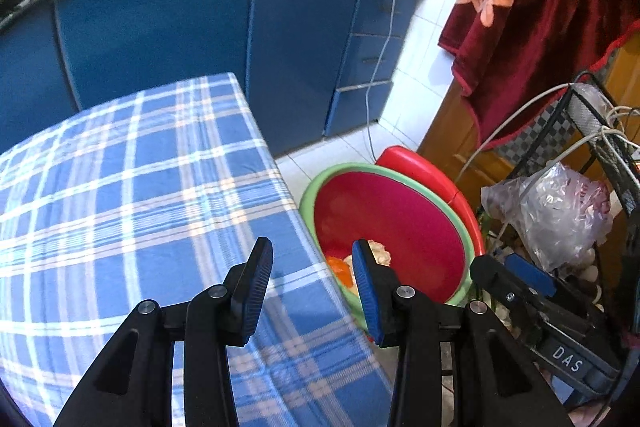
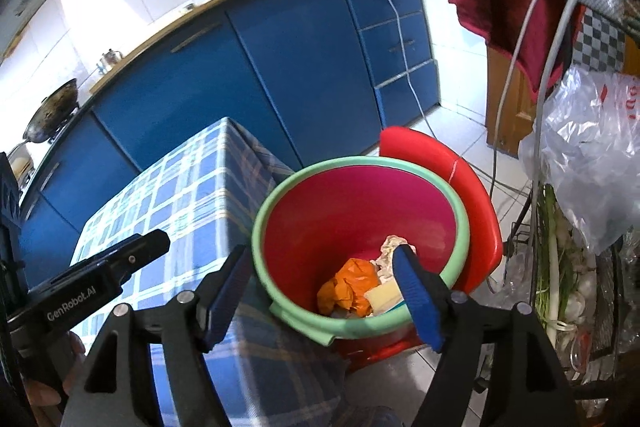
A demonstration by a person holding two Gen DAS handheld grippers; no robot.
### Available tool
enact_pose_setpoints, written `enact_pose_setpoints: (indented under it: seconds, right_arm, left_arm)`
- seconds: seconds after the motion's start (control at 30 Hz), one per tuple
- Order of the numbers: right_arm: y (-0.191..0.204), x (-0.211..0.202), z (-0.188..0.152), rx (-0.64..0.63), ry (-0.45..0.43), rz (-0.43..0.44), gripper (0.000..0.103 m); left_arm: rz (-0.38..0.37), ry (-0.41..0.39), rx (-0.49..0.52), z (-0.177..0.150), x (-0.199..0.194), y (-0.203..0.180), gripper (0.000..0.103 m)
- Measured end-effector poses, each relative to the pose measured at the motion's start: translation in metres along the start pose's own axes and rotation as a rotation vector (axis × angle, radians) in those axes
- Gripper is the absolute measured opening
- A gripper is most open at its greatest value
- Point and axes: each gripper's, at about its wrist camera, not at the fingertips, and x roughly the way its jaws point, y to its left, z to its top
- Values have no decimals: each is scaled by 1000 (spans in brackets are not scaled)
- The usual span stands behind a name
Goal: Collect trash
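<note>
Right wrist view: blue cabinets [image 2: 224, 75] at back, checked cloth surface [image 2: 192, 203] in front, red bin [image 2: 360, 227] with green rim just beside its edge. Trash sits at the bin bottom: orange wrapper [image 2: 348, 291], crumpled paper [image 2: 390, 251]. Right gripper [image 2: 320, 291] above the bin, jaws wide apart, holding nothing. Left gripper [image 1: 312, 291] over the surface edge, jaws wide apart, holding nothing.
</note>
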Motion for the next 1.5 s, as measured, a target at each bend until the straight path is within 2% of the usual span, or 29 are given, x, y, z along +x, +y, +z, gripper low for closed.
enact_pose_setpoints:
  seconds: [0.37, 0.87, 1.5]
  right_arm:
    - [29, -34, -15, -75, -55, 13, 88]
    - [53, -46, -41, -144, -66, 16, 91]
    - [64, -48, -46, -160, -64, 24, 91]
  left_arm:
    - [74, -58, -20, -20, -42, 13, 58]
    - [148, -82, -61, -46, -74, 30, 59]
    - [173, -110, -90, -54, -85, 42, 59]
